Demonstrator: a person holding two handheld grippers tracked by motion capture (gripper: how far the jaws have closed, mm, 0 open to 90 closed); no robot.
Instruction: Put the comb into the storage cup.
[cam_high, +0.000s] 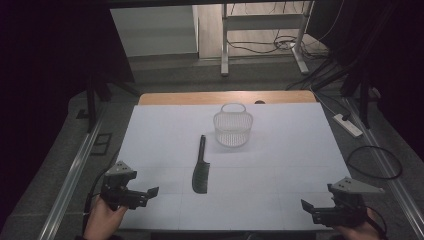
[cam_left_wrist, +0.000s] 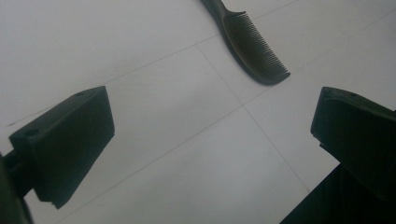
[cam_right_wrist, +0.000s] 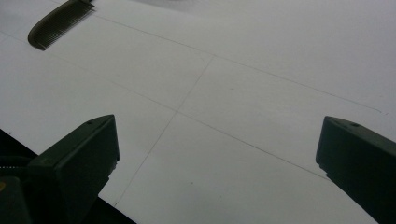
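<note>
Black comb (cam_high: 201, 170) lies between both spread hand-held grippers, untouched.

Both grippers, left gripper (cam_high: 150, 192) and right gripper (cam_high: 306, 206), are chunky matte black with blocky rectangular jaws, a grey three-cornered plate on top, and bare hands behind.

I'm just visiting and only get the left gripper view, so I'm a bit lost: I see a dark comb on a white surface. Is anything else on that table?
Observer: Yes, a small white mesh basket stands just beyond the comb.
Operator: Which way does the comb point?
Observer: Its handle points toward the basket, its toothed end toward the person.
Operator: Is the other gripper doing anything?
Observer: The right gripper sits at the table's near right corner, jaws open and empty, apart from the comb.
</note>
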